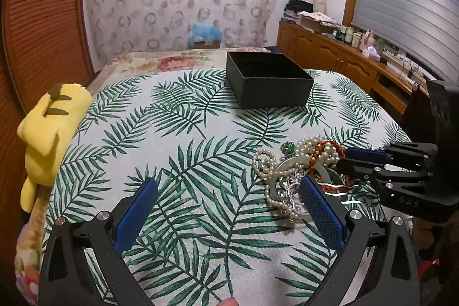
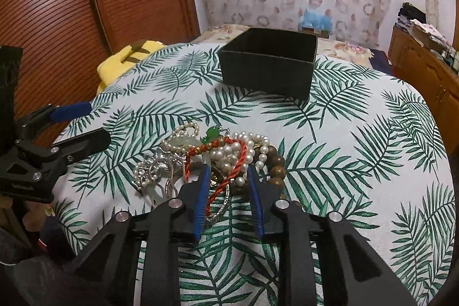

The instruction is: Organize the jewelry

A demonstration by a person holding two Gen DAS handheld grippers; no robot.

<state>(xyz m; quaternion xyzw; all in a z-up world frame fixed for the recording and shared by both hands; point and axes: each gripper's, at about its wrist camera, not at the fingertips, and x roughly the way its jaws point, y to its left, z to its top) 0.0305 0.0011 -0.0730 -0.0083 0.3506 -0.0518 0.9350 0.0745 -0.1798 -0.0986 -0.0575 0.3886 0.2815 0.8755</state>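
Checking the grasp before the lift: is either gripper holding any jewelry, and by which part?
Nothing is held yet. The right gripper is open, its fingers straddling the red cord and pearls in the pile. The left gripper is wide open, empty.

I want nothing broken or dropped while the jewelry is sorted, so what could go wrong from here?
1. The jewelry pile is tangled: pearl strands, a red cord and wooden beads overlap. The right gripper, open over it, would likely lift several pieces at once.
2. The black box sits apart from the pile, so a dangling strand could slip off on the way.
3. The left gripper, open beside the pile, may snag a strand.
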